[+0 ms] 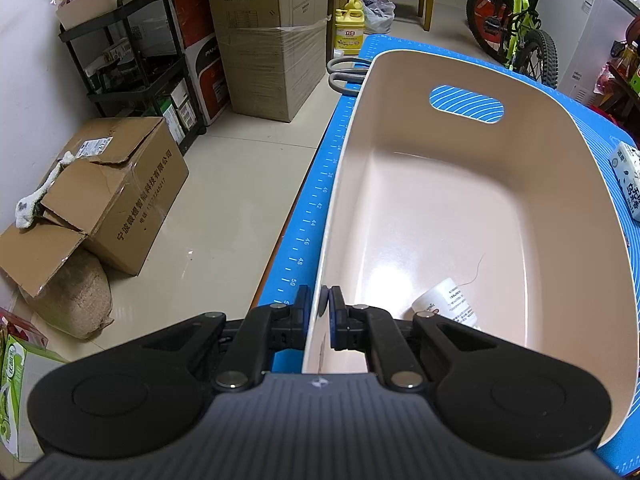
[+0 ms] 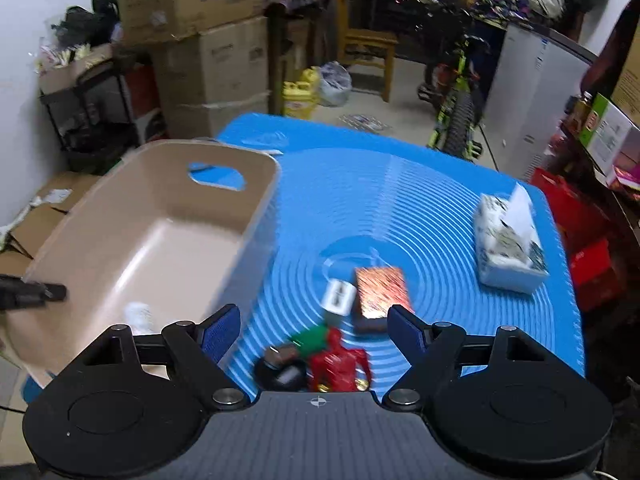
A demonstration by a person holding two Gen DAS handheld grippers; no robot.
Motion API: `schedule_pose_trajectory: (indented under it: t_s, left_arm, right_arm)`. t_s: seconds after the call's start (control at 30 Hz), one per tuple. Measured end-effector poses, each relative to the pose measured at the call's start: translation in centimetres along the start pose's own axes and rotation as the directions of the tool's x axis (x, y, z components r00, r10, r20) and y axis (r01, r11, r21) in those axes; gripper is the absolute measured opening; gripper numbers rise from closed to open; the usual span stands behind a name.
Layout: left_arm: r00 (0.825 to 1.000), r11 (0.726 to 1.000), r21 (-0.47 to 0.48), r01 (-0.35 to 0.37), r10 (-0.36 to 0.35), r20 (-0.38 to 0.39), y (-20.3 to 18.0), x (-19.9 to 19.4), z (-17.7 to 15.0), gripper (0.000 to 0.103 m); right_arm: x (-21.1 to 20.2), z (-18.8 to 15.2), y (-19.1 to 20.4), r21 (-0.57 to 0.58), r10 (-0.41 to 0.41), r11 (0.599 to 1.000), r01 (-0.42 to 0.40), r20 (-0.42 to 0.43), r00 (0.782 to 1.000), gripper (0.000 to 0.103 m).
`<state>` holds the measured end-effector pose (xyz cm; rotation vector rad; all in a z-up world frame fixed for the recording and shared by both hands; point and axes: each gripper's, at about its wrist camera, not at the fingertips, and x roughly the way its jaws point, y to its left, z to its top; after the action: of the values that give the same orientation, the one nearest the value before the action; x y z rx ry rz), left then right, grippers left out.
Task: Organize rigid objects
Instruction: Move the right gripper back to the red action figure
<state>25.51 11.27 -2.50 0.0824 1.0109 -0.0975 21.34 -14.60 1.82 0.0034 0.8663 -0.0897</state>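
Left gripper [image 1: 320,312] is clamped on the near-left rim of the beige bin [image 1: 352,128], one finger outside the wall, one inside, pinning it to the blue mat [image 2: 400,184]. Right gripper [image 2: 314,330] hangs with jaws spread wide and nothing between them, above the cluster of loose items. Directly under its jaws: red figure [image 2: 340,364], green piece [image 2: 310,338] touching it, black round object [image 2: 282,374] just left of those; view is motion-blurred, so I can't tell exactly what they are. Just ahead of the jaws: white charger block [image 2: 339,298] beside an orange-patterned box [image 2: 380,292], touching or nearly so. Already in the bin, just right of the left gripper's inner finger: a white bottle [image 1: 446,300] lying on its side. Step in hand reads as picking the next item. Suggest the red figure, closest; come straight down, close across its narrow torso and keep the green piece out of the pinch. Bin wall sits just left of the right gripper's left finger, so lift above the rim before traversing left. Bin floor ahead of the bottle is bare, plenty of drop room. Farther off to the right, tissue pack [image 2: 508,244], well apart. Mat's right edge lies beyond it; scissors [image 1: 346,74] lie past the bin's far-left corner.
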Motion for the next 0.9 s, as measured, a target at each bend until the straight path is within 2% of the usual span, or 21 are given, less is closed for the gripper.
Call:
schedule_pose_trajectory:
  t_s: [0.37,0.7,0.8,0.9]
  left_arm:
    - [1.0,1.0,-0.005,0.004,-0.004,0.0,0.2,0.0,0.0,0.011]
    - [1.0,1.0,-0.008,0.006,-0.006,-0.001,0.2,0.0,0.0,0.011]
    - [1.0,1.0,-0.009,0.006,-0.006,-0.001,0.3,0.0,0.0,0.011]
    - [1.0,1.0,-0.01,0.005,-0.005,-0.001,0.3,0.0,0.0,0.011]
  right_arm:
    - [4.3,-4.4,-2.1,-0.011,-0.021,1.0,0.02,-0.102,0.995,0.082]
    - [7.2,-6.1,-2.5,-0.04,-0.035,0.999,0.029,-0.153,0.988,0.061]
    - [7.8,-6.4,-2.8,-0.032,-0.009,0.999,0.004,-0.17,0.985,0.051]
    - [8.0,-6.5,-2.9,-0.026,0.026,0.999,-0.031,-0.169,0.985,0.046]
